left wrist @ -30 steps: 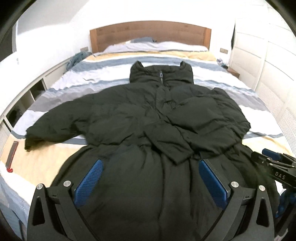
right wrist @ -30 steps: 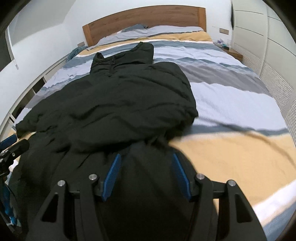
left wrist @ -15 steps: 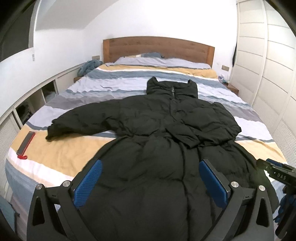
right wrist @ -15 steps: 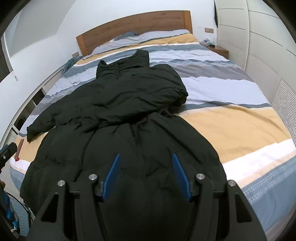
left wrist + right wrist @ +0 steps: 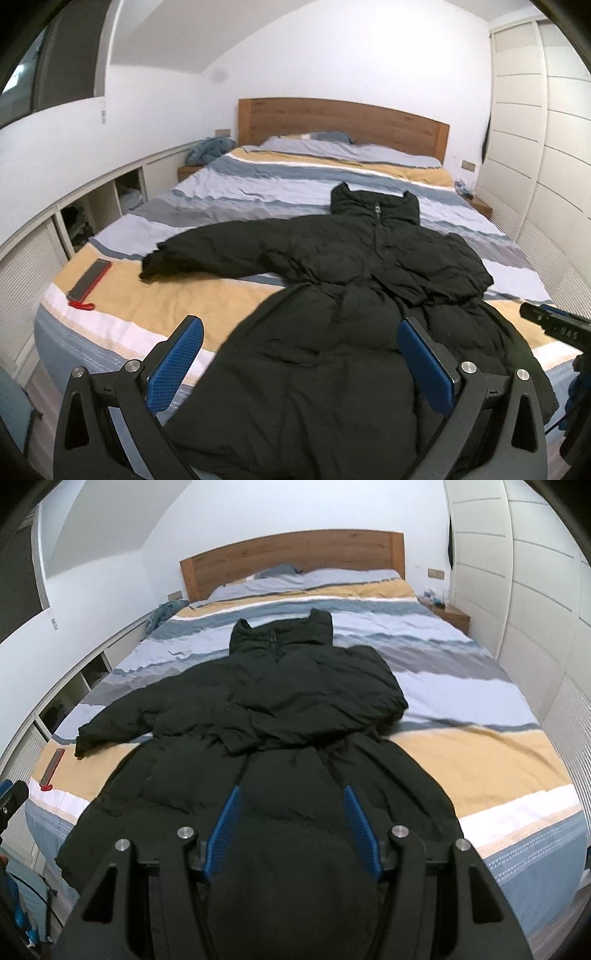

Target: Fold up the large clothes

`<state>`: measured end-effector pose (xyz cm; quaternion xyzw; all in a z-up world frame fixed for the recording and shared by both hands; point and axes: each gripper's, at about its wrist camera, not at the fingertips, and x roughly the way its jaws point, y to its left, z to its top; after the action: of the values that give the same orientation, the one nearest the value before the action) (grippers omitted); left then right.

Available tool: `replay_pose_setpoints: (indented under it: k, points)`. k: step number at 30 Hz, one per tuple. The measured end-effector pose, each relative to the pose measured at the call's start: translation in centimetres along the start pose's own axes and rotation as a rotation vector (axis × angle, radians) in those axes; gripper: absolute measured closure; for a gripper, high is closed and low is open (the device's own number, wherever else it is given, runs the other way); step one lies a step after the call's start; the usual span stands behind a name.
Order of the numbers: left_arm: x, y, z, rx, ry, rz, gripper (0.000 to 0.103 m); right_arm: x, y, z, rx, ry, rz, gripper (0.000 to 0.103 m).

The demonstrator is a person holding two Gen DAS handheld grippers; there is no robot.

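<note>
A long black puffer coat [image 5: 332,295] lies face up on the striped bed [image 5: 258,184], collar toward the headboard. Its left sleeve [image 5: 207,254] stretches out to the left; its right sleeve is folded across the chest [image 5: 317,709]. The hem hangs over the foot of the bed. My left gripper [image 5: 299,354] is open and empty, held back from the hem. My right gripper [image 5: 291,827] is open and empty above the coat's [image 5: 258,775] lower part. The right gripper's tip shows at the right edge of the left wrist view [image 5: 554,325].
A phone with a red strap [image 5: 88,280] lies on the bed's left near corner. Low white shelving [image 5: 74,229] runs along the left wall. White wardrobe doors [image 5: 546,147] line the right wall. A wooden headboard [image 5: 343,122] and pillows stand at the far end.
Both grippers have pulled back and up from the coat toward the foot of the bed, so the whole coat and bed now show. Both stay open.
</note>
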<state>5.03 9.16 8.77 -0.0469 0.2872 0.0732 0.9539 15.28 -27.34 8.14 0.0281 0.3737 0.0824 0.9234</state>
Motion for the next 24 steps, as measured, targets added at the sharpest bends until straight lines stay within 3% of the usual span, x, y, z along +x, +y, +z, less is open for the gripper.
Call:
replay_pose_setpoints:
  k: [5, 12, 15, 19, 24]
  points:
    - [-0.2, 2.2, -0.2, -0.025, -0.017, -0.013, 0.001, -0.8, 1.0, 0.5, 0.003, -0.025, -0.010, 0.046]
    - [2.9, 7.1, -0.5, -0.094, 0.087, -0.021, 0.001, -0.7, 1.0, 1.2, 0.010, -0.042, -0.036, 0.043]
    - [4.6, 10.1, -0.6, -0.149, 0.131, -0.020, 0.001, 0.0, 1.0, 1.8, 0.021, -0.052, -0.033, 0.036]
    - [7.2, 14.5, -0.3, -0.230, 0.187, -0.013, 0.001, 1.7, 1.7, 2.5, 0.017, -0.044, -0.025, 0.035]
    - [12.6, 21.1, 1.1, -0.393, 0.258, -0.057, 0.001, 4.5, 2.7, 2.7, -0.004, -0.008, -0.026, 0.035]
